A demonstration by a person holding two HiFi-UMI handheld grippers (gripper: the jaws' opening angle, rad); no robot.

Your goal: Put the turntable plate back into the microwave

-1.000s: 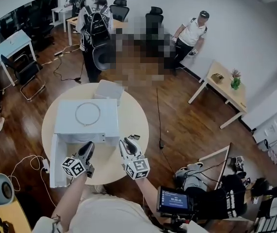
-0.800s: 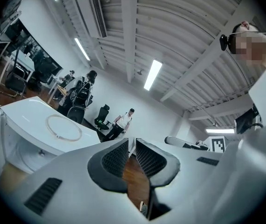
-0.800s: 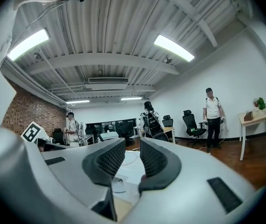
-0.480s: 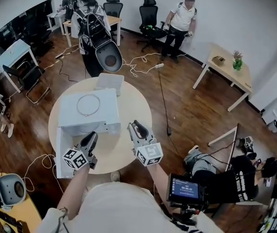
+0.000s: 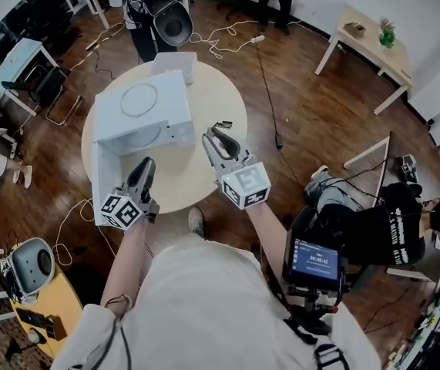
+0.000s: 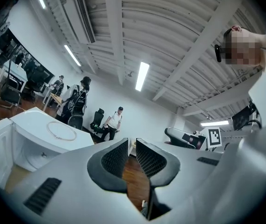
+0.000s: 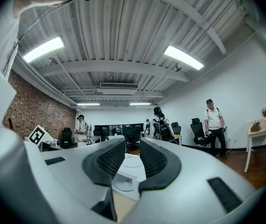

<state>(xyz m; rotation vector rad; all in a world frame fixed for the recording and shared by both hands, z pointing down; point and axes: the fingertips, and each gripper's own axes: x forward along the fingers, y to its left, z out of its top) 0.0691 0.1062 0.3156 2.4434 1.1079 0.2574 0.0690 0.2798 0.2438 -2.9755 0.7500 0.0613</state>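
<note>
The white microwave (image 5: 139,110) stands on the round table (image 5: 200,91) with its door (image 5: 105,183) swung open to the left. A thin roller ring (image 5: 139,99) lies on its top and shows again in the left gripper view (image 6: 62,130). Down in the cavity, the right gripper view shows a pale round disc (image 7: 123,183); I cannot tell if it is the plate. My left gripper (image 5: 146,163) hangs before the open front, its jaws (image 6: 132,143) a narrow slit apart around nothing. To the right of the front, my right gripper (image 5: 218,131) also has a small empty gap (image 7: 133,146).
A white box (image 5: 175,64) sits on the table behind the microwave. Cables run over the wood floor (image 5: 281,114). A person with a backpack (image 5: 154,6) stands beyond the table, a desk (image 5: 370,41) is far right, and a camera rig (image 5: 316,260) is close at my right.
Both grippers have drawn back from the microwave's front towards me and risen. My view has tipped down, so the table sits higher in the picture. Neither pair of jaws has changed.
</note>
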